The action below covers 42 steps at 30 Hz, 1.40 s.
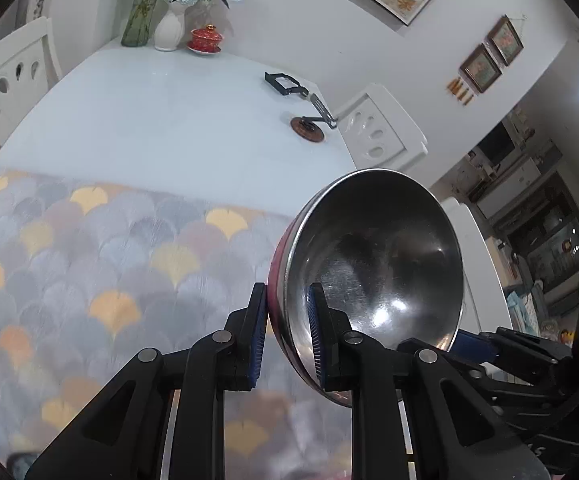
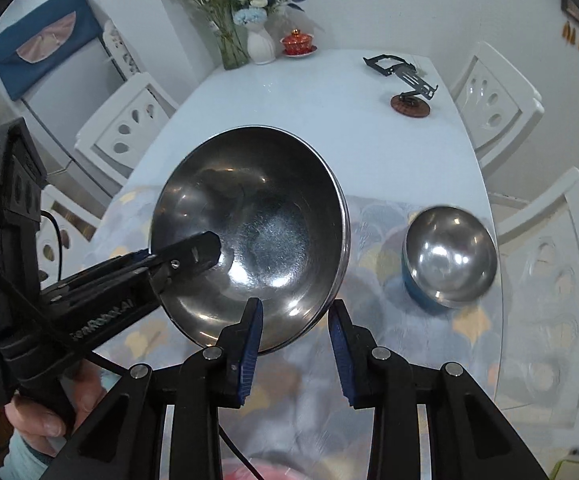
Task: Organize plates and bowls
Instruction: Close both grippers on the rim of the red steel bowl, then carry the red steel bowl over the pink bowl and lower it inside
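Your left gripper [image 1: 287,334] is clamping the bowl's [image 1: 373,256] rim, tilting it. Your right gripper [image 2: 295,346] is hovering open beside it.

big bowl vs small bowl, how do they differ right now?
The big bowl is held tilted in the left gripper, clamped on its rim; the small bowl rests on the placemat, ungripped. Big bowl's outside is pinkish-red, small bowl's blue. Both have shiny steel interiors and look empty.
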{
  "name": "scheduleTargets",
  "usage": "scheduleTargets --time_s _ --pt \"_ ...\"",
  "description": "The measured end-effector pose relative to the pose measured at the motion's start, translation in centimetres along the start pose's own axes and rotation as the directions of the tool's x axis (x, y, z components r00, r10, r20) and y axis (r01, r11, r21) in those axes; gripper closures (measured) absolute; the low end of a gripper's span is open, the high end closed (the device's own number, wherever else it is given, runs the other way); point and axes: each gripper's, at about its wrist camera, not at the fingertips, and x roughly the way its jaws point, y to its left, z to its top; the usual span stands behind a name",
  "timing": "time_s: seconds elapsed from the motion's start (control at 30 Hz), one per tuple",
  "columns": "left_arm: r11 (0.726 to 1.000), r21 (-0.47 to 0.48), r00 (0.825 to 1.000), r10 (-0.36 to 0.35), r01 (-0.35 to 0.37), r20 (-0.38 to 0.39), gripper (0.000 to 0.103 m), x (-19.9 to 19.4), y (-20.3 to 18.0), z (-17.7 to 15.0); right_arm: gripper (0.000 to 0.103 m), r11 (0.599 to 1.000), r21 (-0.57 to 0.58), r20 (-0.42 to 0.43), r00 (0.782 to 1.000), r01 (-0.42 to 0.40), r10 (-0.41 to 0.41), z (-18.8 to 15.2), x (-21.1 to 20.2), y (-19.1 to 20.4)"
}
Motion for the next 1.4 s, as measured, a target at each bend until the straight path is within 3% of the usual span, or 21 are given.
scheduleTargets --time_s 0.37,0.57,0.87,1.03,1.4 --pt "0.999 0.047 1.0 -0.018 0.018 -0.005 0.086 -6.3 -1.7 -7.3 0.07 0.999 0.043 -0.008 1.0 0.001 0.0 -8.2 -4.5 2.7" --pt "0.995 0.098 1.0 -0.006 0.008 -0.023 0.086 -8.0 -2.9 -11.8 0.07 0.996 0.092 -0.064 0.998 -0.008 0.014 -13.5 -4.7 2.8" --pt "0.992 0.127 0.996 0.002 0.01 -0.089 0.085 -7.1 -4.2 -16.9 0.07 0.993 0.105 -0.138 0.99 0.047 -0.033 -18.8 -4.2 1.8" --pt "0.985 0.173 0.992 0.03 -0.009 -0.119 0.085 -6.1 -4.8 -18.8 0.07 0.991 0.116 -0.171 0.984 0.067 -0.047 -20.4 -3.6 1.1" --pt "0.986 0.167 0.979 0.052 -0.019 -0.198 0.084 -4.1 -4.2 -21.5 0.07 0.988 0.143 -0.24 0.97 0.063 -0.027 -22.7 -1.2 0.1"
